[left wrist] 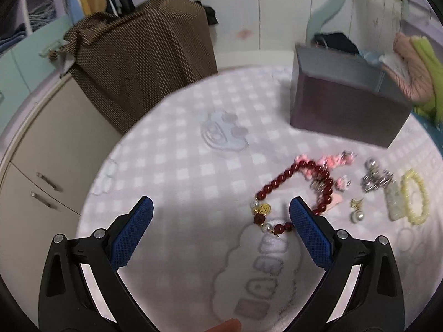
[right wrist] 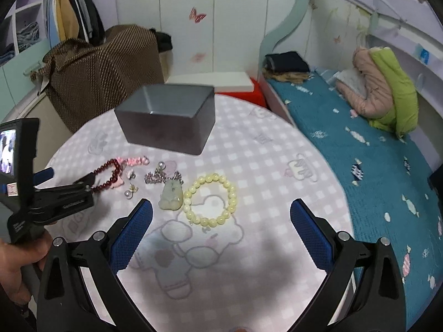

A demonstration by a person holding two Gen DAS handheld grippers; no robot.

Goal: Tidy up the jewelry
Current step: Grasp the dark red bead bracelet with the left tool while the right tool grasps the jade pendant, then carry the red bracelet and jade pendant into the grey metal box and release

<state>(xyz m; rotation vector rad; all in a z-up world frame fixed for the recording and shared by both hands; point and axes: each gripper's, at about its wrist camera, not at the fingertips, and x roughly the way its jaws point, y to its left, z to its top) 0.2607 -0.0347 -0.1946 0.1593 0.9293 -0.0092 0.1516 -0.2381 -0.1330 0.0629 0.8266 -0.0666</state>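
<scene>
Jewelry lies on a pink checked round table (right wrist: 263, 166). A dark red bead bracelet (left wrist: 293, 193) lies just ahead of my open left gripper (left wrist: 221, 215), its near end by the right finger. A pink flower piece (left wrist: 332, 163), silver chain (left wrist: 373, 179), pearl earring (left wrist: 357, 213), jade pendant (right wrist: 171, 196) and yellow bead bracelet (right wrist: 210, 199) lie beside it. My right gripper (right wrist: 221, 215) is open and empty, just short of the yellow bracelet. A grey open box (right wrist: 169, 116) stands behind the jewelry. The left gripper also shows in the right wrist view (right wrist: 69, 188).
A brown patterned cloth (right wrist: 105, 74) covers something behind the table on the left. A bed with a teal sheet (right wrist: 373, 166) and folded clothes runs along the right. A cabinet with drawers (left wrist: 41, 182) stands to the left.
</scene>
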